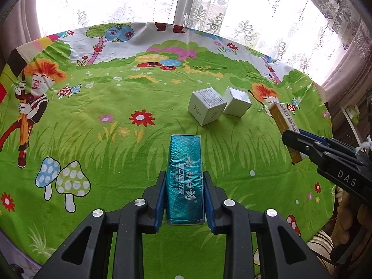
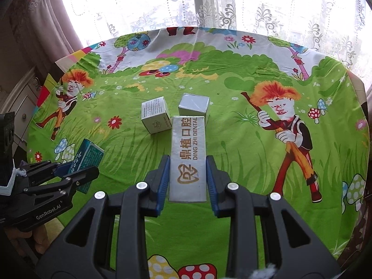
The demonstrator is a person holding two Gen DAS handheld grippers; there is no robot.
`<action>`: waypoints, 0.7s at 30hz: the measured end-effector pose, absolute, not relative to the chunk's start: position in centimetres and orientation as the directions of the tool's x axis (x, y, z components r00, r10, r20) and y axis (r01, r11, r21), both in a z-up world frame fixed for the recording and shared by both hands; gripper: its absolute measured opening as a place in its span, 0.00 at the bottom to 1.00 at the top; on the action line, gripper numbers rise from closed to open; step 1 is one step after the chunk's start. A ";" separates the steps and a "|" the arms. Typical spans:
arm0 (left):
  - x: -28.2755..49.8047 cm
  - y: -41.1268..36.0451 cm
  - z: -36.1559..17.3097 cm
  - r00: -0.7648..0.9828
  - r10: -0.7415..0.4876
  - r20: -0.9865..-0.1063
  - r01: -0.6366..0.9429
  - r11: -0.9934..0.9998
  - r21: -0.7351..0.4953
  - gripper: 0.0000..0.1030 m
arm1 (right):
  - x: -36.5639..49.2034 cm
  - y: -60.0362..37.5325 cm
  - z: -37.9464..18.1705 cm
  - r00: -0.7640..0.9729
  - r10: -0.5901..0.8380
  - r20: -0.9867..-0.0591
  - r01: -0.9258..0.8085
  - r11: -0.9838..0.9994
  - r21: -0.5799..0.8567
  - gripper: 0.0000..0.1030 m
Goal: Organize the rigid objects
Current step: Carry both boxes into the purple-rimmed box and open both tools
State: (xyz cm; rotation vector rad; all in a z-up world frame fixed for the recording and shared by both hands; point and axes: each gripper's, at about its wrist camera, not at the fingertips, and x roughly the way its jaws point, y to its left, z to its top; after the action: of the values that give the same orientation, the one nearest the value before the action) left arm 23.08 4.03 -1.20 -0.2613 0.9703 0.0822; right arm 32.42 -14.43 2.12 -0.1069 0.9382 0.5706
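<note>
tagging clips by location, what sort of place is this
Most likely a room in a home: a round table under a bright green cartoon-print cloth stands by a window with white lace curtains and heavy pinkish drapes.

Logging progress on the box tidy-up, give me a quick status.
Left tool shut on teal box. Right tool shut on white dental box. Two small white boxes on tablecloth ahead, nothing blocking.
</note>
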 end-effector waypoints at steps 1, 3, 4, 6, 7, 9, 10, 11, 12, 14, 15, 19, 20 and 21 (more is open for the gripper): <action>22.6 4.2 -0.8 0.571 -0.046 -0.820 -0.190 0.964 -0.186 0.29 | 31.9 -14.2 2.6 0.459 0.423 -0.782 -0.514 0.844 0.154 0.33; 21.7 4.5 -0.1 0.583 -0.044 -0.811 -0.197 0.961 -0.194 0.29 | 30.8 -13.8 3.5 0.464 0.432 -0.774 -0.529 0.835 0.149 0.33; 21.3 4.6 0.2 0.589 -0.043 -0.807 -0.200 0.960 -0.197 0.29 | 30.3 -13.6 3.9 0.466 0.437 -0.770 -0.536 0.832 0.148 0.33; 20.3 4.8 0.7 0.600 -0.045 -0.799 -0.207 0.956 -0.209 0.29 | 29.2 -13.4 4.5 0.469 0.448 -0.761 -0.546 0.825 0.149 0.33; 19.8 5.0 0.9 0.603 -0.046 -0.796 -0.212 0.953 -0.216 0.29 | 28.5 -13.3 4.8 0.468 0.454 -0.758 -0.552 0.820 0.151 0.33; 18.8 5.2 1.1 0.606 -0.047 -0.794 -0.223 0.948 -0.226 0.29 | 27.1 -12.8 5.0 0.463 0.463 -0.756 -0.568 0.810 0.148 0.33; 18.3 5.4 1.2 0.607 -0.048 -0.793 -0.227 0.946 -0.231 0.29 | 26.5 -12.6 5.1 0.460 0.467 -0.755 -0.577 0.804 0.146 0.33; 17.8 5.5 1.2 0.608 -0.048 -0.792 -0.230 0.945 -0.233 0.29 | 25.9 -12.4 5.2 0.456 0.471 -0.755 -0.584 0.798 0.146 0.33; 17.3 5.6 1.3 0.609 -0.048 -0.791 -0.233 0.943 -0.237 0.29 | 25.4 -12.2 5.3 0.453 0.475 -0.754 -0.591 0.794 0.145 0.33; 16.4 5.9 1.5 0.613 -0.048 -0.788 -0.242 0.939 -0.246 0.29 | 24.6 -12.0 5.6 0.451 0.483 -0.751 -0.601 0.786 0.144 0.33; 15.9 6.1 1.6 0.616 -0.047 -0.787 -0.247 0.936 -0.249 0.29 | 24.2 -11.9 5.8 0.449 0.488 -0.748 -0.605 0.782 0.147 0.33; 14.0 6.9 2.1 0.626 -0.038 -0.779 -0.263 0.930 -0.257 0.29 | 22.7 -11.6 6.4 0.441 0.511 -0.738 -0.624 0.765 0.157 0.33; 13.5 7.2 2.3 0.631 -0.037 -0.775 -0.267 0.928 -0.261 0.29 | 22.3 -11.5 6.6 0.439 0.516 -0.736 -0.629 0.761 0.159 0.33; 13.0 7.4 2.4 0.634 -0.034 -0.773 -0.271 0.926 -0.263 0.29 | 21.9 -11.4 6.8 0.437 0.520 -0.734 -0.634 0.757 0.159 0.33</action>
State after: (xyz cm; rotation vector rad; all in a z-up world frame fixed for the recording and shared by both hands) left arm 12.99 7.44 2.42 -0.3757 0.8790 0.1393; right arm 21.95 -11.36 6.76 -0.1481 0.8566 0.7208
